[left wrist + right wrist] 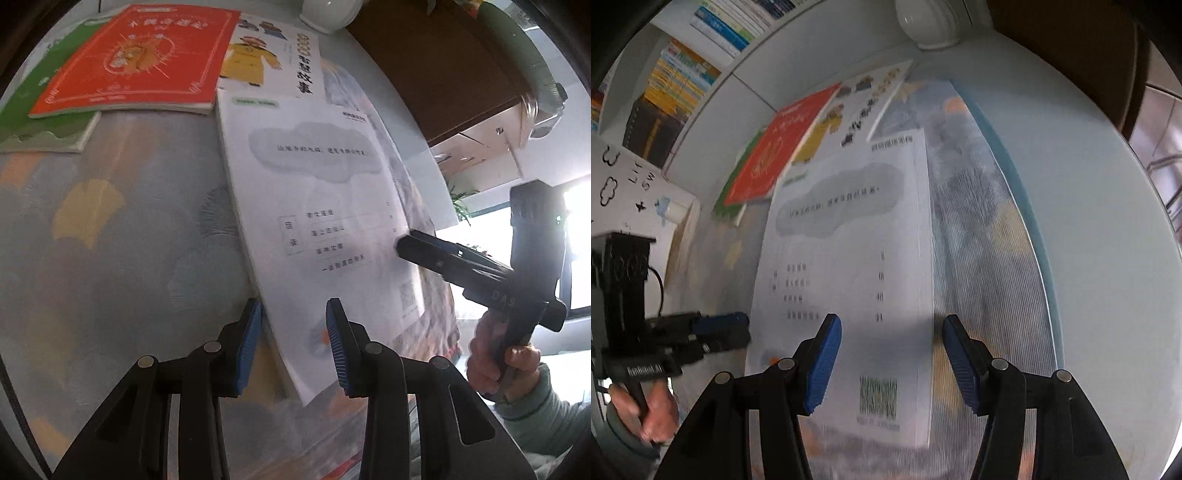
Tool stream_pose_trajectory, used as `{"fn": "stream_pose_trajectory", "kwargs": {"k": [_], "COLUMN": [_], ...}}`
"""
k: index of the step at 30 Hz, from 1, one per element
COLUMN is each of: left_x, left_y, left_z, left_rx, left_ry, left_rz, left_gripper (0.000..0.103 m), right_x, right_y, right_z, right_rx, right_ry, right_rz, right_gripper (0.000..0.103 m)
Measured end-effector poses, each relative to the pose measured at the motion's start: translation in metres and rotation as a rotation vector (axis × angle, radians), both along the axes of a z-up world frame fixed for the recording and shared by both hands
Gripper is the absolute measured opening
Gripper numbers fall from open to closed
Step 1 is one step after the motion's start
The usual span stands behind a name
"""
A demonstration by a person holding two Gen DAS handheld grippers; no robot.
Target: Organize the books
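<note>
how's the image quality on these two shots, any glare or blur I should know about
Left wrist view: window glare blows out the right edge behind the right gripper; the white back-cover book is soft, its text smeared. Right wrist view: the same book is motion-blurred, and the patterned tablecloth shows streaking. Both bend straight edges, fisheye-style.

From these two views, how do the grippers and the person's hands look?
Both grippers, left gripper and right gripper, are black with ribbed blue pads and silver rivets. The right one's body shows pale "DAS" lettering, the left one's a white label and a black cable. Bare hands, pale green sleeve.
</note>
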State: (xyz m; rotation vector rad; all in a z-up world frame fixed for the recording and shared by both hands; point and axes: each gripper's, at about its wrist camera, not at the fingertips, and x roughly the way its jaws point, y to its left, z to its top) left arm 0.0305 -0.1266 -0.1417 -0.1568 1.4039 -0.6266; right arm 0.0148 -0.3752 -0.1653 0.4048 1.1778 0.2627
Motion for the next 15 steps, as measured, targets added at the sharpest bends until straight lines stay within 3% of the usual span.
{"fn": "stream_pose_trajectory", "kwargs": {"k": [5,8,11,15], "left_x": [0.0,-0.006,-0.007,-0.006], "left_y": [-0.003,0.005,0.014,0.033], "left_z": [-0.001,-0.002,-0.004,-0.009], "left_rx": [0.007,0.003,-0.038,-0.133], "left_ry": [-0.009,-0.02,-0.011,0.041], "left_rz": [0.01,0.022,0.061,0.124], "left_gripper": [0.032,0.032,0.032,0.032], "right_x": [0.008,0.01,0.002,-0.003], "right_y": [0.01,-0.005,-0.009,0.018], "right_z": [0.002,0.005,0.035,0.077], "right_rx": [-0.006,0.129,0.251,0.412], "right_ry": [-0.041,-0.027,-0.105,-0.193], "right_rz": [0.005,-0.013,0.003,0.094], "right_gripper": [0.061,0.061,0.061,0.06]}}
